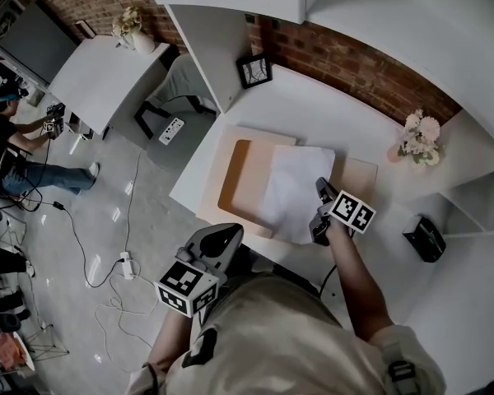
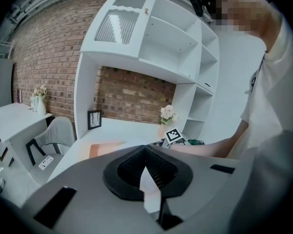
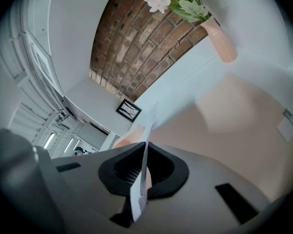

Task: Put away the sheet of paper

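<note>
A white sheet of paper [image 1: 296, 188] lies on a beige folder [image 1: 240, 179] spread over the white desk [image 1: 329, 113]. My right gripper [image 1: 316, 216] is shut on the sheet's near right edge. In the right gripper view the paper [image 3: 149, 123] stands edge-on between the shut jaws [image 3: 144, 156] and rises past them. My left gripper [image 1: 228, 235] hovers at the desk's front edge, left of the sheet and apart from it. Its jaws [image 2: 145, 159] meet at the tips in the left gripper view. A thin white sliver shows low between them; what it is I cannot tell.
A pink vase of flowers [image 1: 417, 142] stands at the desk's back right, and a framed picture [image 1: 254, 70] at the back left. A black device [image 1: 424, 239] sits on the right shelf. White shelving [image 2: 151, 38] rises behind. A chair [image 1: 177, 81] and floor cables [image 1: 125, 263] lie left.
</note>
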{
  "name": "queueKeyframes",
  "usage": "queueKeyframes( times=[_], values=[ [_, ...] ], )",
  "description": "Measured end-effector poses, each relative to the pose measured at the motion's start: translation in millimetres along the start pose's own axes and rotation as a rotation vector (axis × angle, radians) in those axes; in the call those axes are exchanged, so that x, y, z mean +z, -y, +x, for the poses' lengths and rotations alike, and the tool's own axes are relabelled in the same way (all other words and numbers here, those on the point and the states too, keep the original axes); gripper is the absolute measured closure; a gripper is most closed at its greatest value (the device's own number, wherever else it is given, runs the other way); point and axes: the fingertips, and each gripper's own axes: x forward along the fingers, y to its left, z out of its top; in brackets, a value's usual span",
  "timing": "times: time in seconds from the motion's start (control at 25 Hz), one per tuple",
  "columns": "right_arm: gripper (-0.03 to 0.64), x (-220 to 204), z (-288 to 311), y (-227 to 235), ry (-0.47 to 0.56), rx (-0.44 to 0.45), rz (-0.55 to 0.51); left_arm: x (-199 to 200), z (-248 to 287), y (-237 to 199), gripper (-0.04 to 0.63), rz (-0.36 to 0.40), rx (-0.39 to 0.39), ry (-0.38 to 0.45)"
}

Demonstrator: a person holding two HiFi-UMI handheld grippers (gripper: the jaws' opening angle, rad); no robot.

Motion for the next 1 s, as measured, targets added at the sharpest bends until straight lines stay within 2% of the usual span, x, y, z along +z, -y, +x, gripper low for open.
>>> queueKeyframes(
  times=[0.24,0.56,1.0],
  values=[
    [0.589,-5.9,1.4,-5.8,0.007,-0.025,0.017,0.4,-1.5,-20.9,0.580,-0.004,-0.033,0.023],
    [0.589,-15.0,5.6,-15.7,0.026,-0.097,0.025,-0.7,-11.0,-62.5,0.580,-0.048,-0.097,0.054],
    [0.589,-24.7,23.8,-34.8,0.032,-0.134,0.044,-5.4,-24.3,-111.9,0.580,-0.092,-0.132,0.074]
  ],
)
